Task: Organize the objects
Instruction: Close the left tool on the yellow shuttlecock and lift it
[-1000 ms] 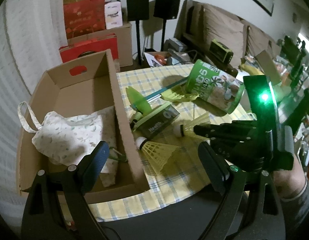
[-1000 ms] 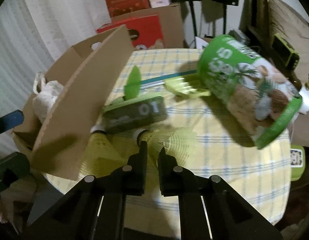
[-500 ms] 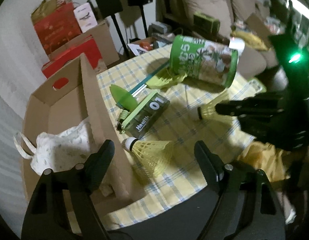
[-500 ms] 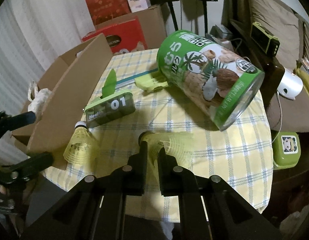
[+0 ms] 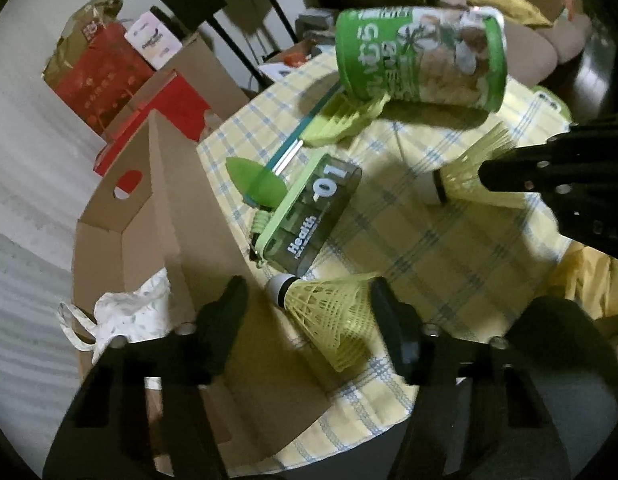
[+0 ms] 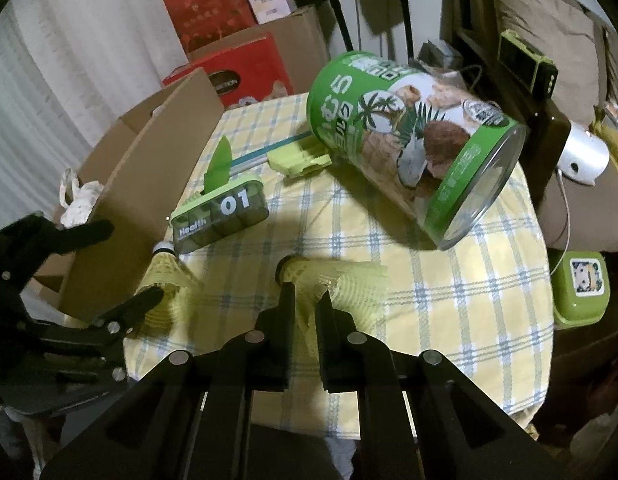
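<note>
Two yellow shuttlecocks are on the checked tablecloth. The near shuttlecock [image 5: 329, 312] [image 6: 165, 268] lies beside the cardboard box [image 5: 177, 216] [image 6: 149, 184], between the fingers of my left gripper [image 5: 309, 286] [image 6: 119, 266]. Those jaws are closing but stand a little apart from it. My right gripper [image 6: 307, 296] [image 5: 489, 170] is shut on the skirt of the second shuttlecock [image 6: 337, 280] [image 5: 461, 172], near the table's middle.
A white cloth bag [image 5: 129, 312] lies in the box. On the table are a dark "Health 01" pill case [image 5: 313, 220] [image 6: 221, 216], a green swatter [image 5: 341, 120] and a big green canister on its side [image 5: 421, 56] [image 6: 409, 144]. A small green tub [image 6: 581, 288] sits past the right edge.
My left gripper has come down and forward over the near shuttlecock, rolled, and its jaws have narrowed around it. The right gripper drew its shuttlecock back a little, then held still.
</note>
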Motion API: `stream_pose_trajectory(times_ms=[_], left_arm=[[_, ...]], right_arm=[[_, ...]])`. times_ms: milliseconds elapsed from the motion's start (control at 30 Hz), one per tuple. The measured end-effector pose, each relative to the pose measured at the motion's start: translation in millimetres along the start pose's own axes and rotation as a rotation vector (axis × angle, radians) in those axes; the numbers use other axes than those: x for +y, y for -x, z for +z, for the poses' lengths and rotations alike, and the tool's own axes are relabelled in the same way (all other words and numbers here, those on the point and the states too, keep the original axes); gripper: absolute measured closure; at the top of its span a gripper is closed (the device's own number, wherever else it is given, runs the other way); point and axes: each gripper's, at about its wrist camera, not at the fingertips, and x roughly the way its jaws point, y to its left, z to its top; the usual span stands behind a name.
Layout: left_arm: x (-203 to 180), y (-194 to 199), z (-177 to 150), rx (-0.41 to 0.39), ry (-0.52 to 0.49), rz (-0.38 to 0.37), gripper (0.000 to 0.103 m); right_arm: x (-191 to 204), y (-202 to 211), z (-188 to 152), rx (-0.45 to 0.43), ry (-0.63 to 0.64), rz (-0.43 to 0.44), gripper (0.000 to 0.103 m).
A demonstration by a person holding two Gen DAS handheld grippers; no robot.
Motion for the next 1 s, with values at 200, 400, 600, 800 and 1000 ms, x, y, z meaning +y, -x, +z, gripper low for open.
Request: stream_pose_trajectory(times_ms=[200, 400, 600, 800, 1000], left_arm=[[1, -13, 0, 0.036, 0.013, -0.017, 0.078], [15, -11, 1, 0.027, 0.088, -0.072, 0.094], [38, 5, 0, -0.01, 0.19, -0.156, 0.101], [50, 31, 3, -0.078, 0.244, -0.198, 0.101], [58, 51, 5, -0.13, 0.261, -0.208, 0.101]], right_arm=[[-4, -11, -1, 0.024, -0.036, 0.039, 0.092], [-4, -13, -2, 0.015, -0.043, 0.054, 0.095], [3, 0, 4, -0.04, -0.036, 0.056, 0.099], [12, 15, 10, -0.086, -0.018, 0.06, 0.099], [20, 26, 15, -0.112, -0.004, 0.064, 0.099]])
